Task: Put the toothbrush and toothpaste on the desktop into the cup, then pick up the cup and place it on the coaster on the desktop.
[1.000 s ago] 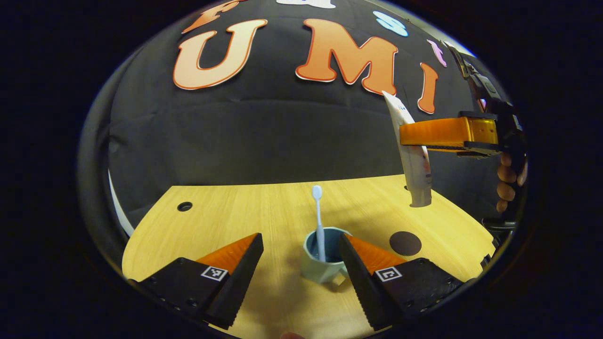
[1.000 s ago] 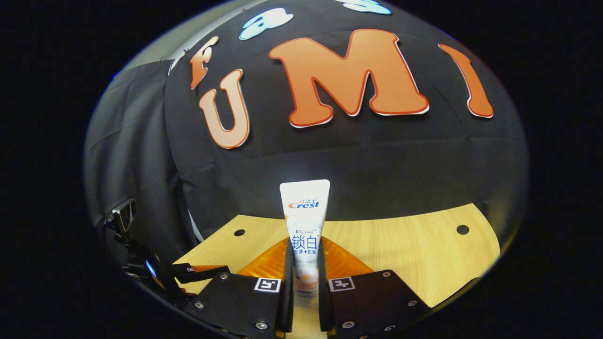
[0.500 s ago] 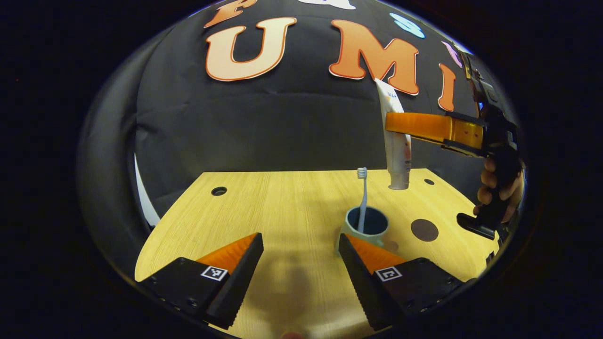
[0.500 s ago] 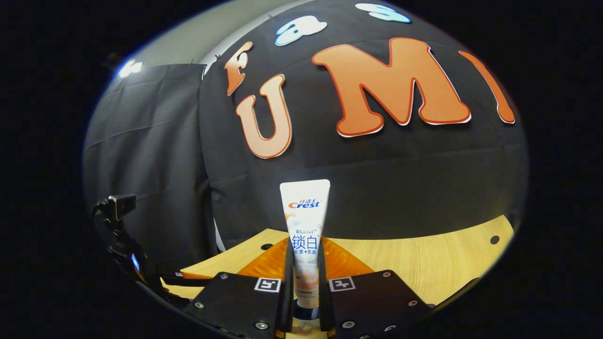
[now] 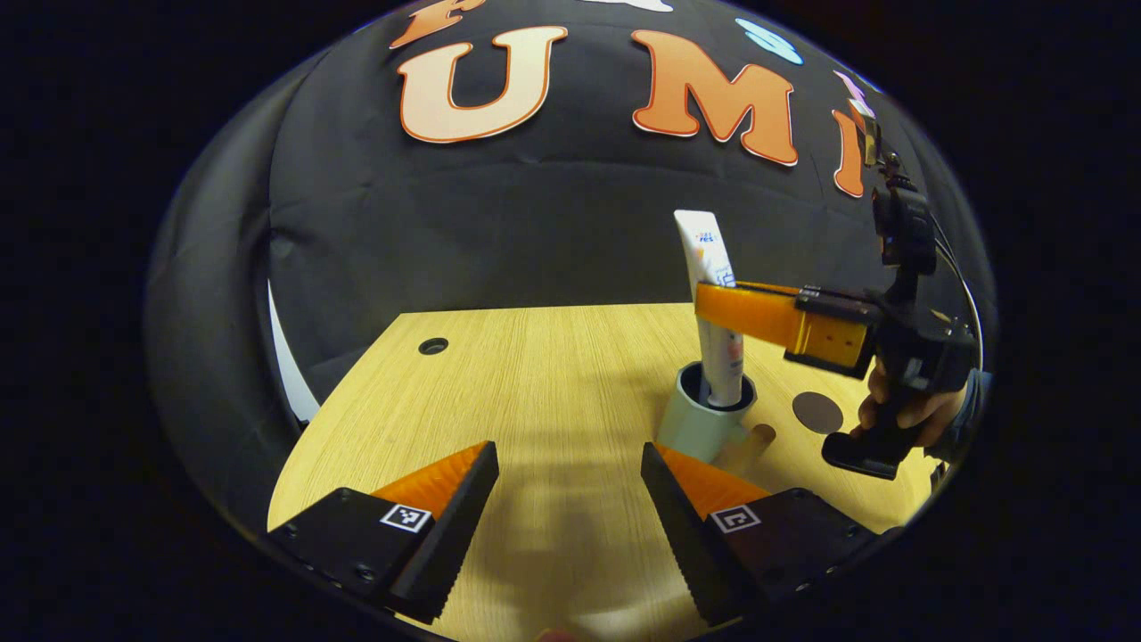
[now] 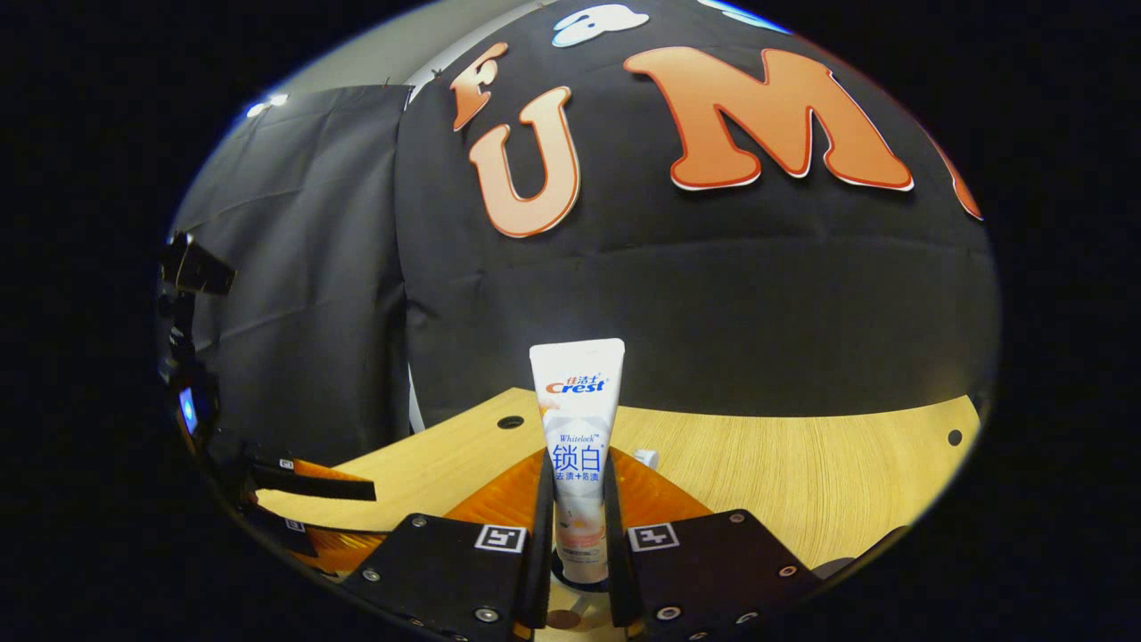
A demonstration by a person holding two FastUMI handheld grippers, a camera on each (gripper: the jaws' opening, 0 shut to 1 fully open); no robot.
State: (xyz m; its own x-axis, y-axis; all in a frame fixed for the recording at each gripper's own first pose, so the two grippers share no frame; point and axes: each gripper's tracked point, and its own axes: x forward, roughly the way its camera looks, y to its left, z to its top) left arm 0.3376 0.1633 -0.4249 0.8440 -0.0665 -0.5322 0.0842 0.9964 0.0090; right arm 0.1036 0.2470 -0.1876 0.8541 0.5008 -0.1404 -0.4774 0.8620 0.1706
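right claw [image 6: 575, 571] squeezes the toothpaste [image 6: 578, 419] tight, its bottom end down inside the cup [image 5: 704, 419] just below. let go crooked and the cup may tip. left claw [image 5: 566, 499] waits wide open, holding nothing. toothbrush is probably inside.

Left gripper [image 5: 568, 499]: jaws spread wide, nothing between them, held low and level. Right gripper [image 6: 575, 544]: jaws closed tight, both fingers pressing the toothpaste tube [image 6: 578, 446], held upright. In the left gripper view a hand [image 5: 909, 412] grips the right gripper's handle.
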